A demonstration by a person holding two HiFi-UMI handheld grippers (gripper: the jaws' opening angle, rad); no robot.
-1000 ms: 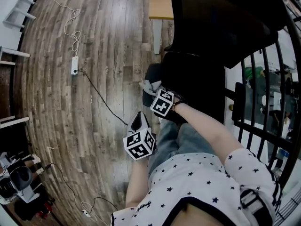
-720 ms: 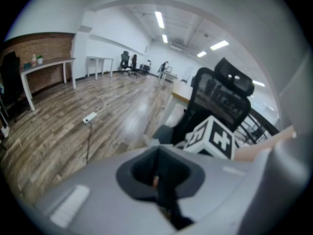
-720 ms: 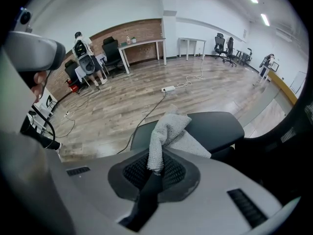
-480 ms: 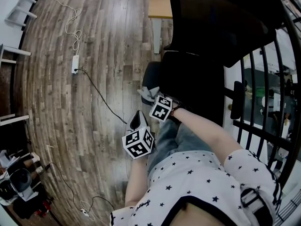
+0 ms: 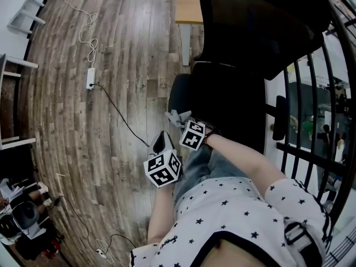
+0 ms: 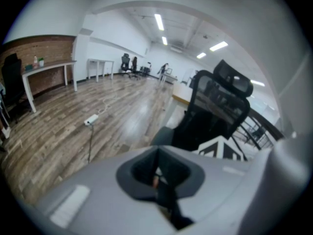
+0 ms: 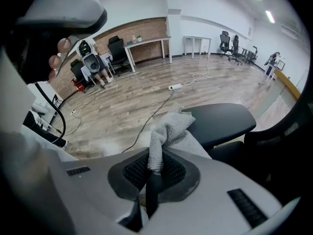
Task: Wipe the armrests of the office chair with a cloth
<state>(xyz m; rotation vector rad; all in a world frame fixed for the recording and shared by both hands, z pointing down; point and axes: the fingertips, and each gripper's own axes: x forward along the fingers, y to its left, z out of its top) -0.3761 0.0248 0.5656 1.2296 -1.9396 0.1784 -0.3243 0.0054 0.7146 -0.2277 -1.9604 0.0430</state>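
Clamping a grey cloth [image 7: 168, 131], the right gripper [image 7: 155, 166] has its jaws shut on a bunched fold, and the rest of the fabric stands up loosely above them. In the right gripper view the cloth lies over the near end of the black armrest [image 7: 222, 121], toward that pad's floor-side edge; whether it presses on the pad cannot be told. From the head view the same cloth [image 5: 178, 117] sits at the near end of the armrest [image 5: 179, 90], on the floor side of the office chair [image 5: 239, 93].

The left gripper [image 6: 157, 174] is held apart from the chair, lower and to the left of the right gripper [image 5: 183, 122]. Its jaws are together with nothing between them, and it points out over the wooden floor [image 5: 111, 127].

On that floor a white power strip [image 5: 89, 78] lies with a dark cable [image 5: 119, 118] running from it toward the chair.
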